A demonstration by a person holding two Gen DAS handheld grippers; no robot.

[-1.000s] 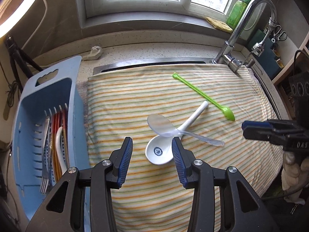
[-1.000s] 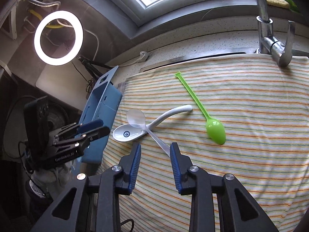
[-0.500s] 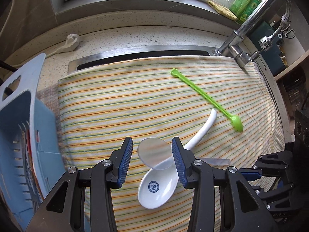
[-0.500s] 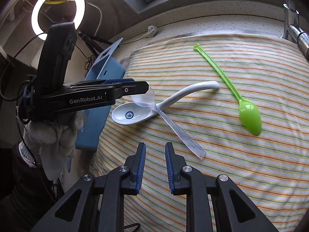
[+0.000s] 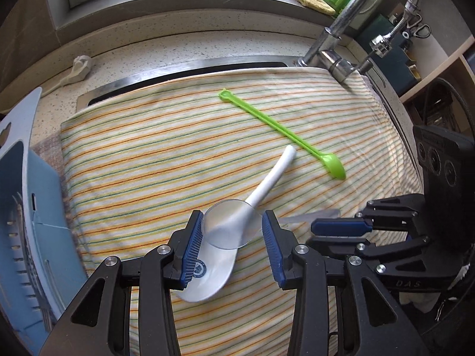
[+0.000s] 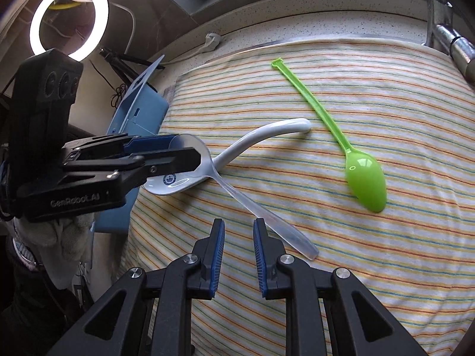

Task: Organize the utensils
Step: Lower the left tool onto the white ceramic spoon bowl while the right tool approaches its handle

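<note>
A clear plastic spoon (image 5: 228, 227) lies across a white ceramic soup spoon (image 5: 267, 184) on the striped cloth (image 5: 148, 163). My left gripper (image 5: 232, 218) points down over them. Its jaws are closing, with the clear bowl between the pads, which do not visibly press on it. In the right wrist view the left gripper (image 6: 190, 146) flanks that bowl, and the clear spoon's handle (image 6: 261, 216) runs to just right of my right gripper (image 6: 237, 228). The right gripper's jaws stand narrowly apart with nothing between them. A green spoon (image 6: 366, 178) lies further right.
A blue drainer basket (image 5: 29, 207) with several utensils in it stands left of the cloth. The faucet (image 5: 341, 29) rises at the back right, with a green bottle and a sponge on the sill. A ring light (image 6: 68, 17) glows at the far left.
My left gripper has come down and forward, so the clear bowl now sits between its fingers. The right gripper has sunk toward the clear handle and its jaws have narrowed.
</note>
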